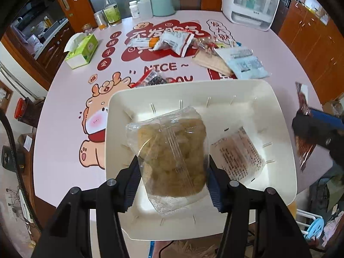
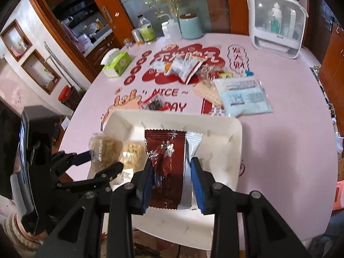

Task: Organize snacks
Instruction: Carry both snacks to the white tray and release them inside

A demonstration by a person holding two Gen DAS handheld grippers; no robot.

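A white tray sits at the near edge of the pink table. My left gripper is shut on a clear pack of tan puffed snack and holds it over the tray's left part. A clear pack with printed text lies in the tray's right part. My right gripper is shut on a dark red foil packet with snowflakes over the tray. The left gripper with its tan pack shows at the left of the right wrist view.
Loose snack packs lie beyond the tray, with a pale blue pack at the right and a small red pack by the tray's far rim. A green tissue box, bottles and a white appliance stand further back.
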